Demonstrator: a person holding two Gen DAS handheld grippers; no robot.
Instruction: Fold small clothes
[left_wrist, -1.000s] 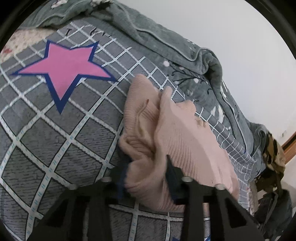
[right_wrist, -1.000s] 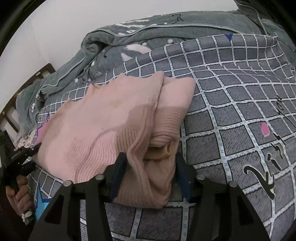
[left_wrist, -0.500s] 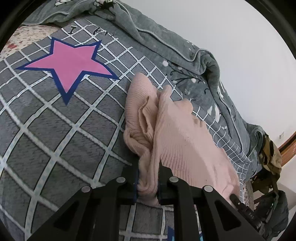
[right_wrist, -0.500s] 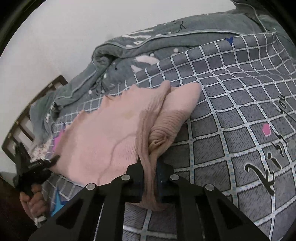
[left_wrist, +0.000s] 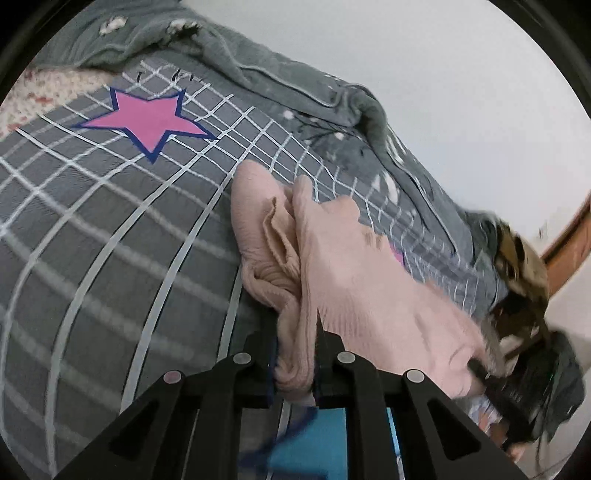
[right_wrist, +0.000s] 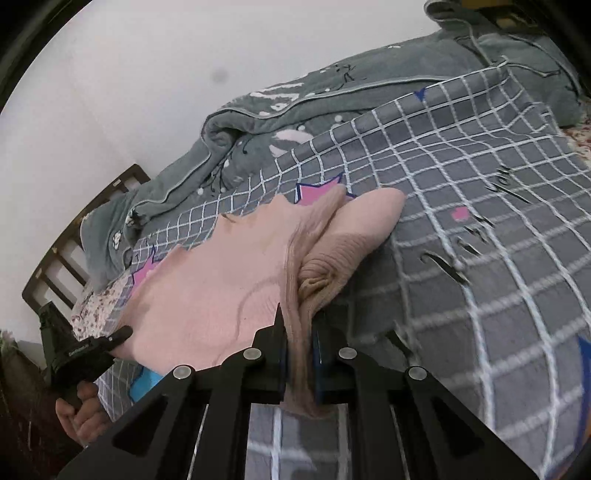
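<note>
- The left gripper (left_wrist: 295, 354) pinches a bunched edge of the pink knit garment (left_wrist: 354, 280); its black fingers (left_wrist: 258, 354) press the fabric from both sides, with a lump of cloth hanging out below them.
- The right gripper (right_wrist: 300, 354) pinches another bunched edge of the same garment (right_wrist: 221, 280), the fabric squeezed thin between its two pads and a fold hanging below.
- The garment lies on a grey checked bedcover (left_wrist: 110, 258) with white grid lines. Its near edge is gathered in the two grippers, while its far end, a rolled and ribbed part, rests on the cover.
- In the left wrist view the cloth stretches to the right, where the other gripper shows blurred at the right edge.
- In the right wrist view the cloth spreads to the left, towards the left gripper's black body at the lower left, which a hand (right_wrist: 79, 413) holds.
- A pink star (left_wrist: 147, 122) with a dark blue outline is printed on the cover, far and to the left of the garment in the left wrist view.
- A grey-green quilt (right_wrist: 258, 140) lies bunched along the far side of the bed, against a pale wall (right_wrist: 147, 74).
- A dark wooden bed frame (right_wrist: 74, 236) shows at the left in the right wrist view.
</note>
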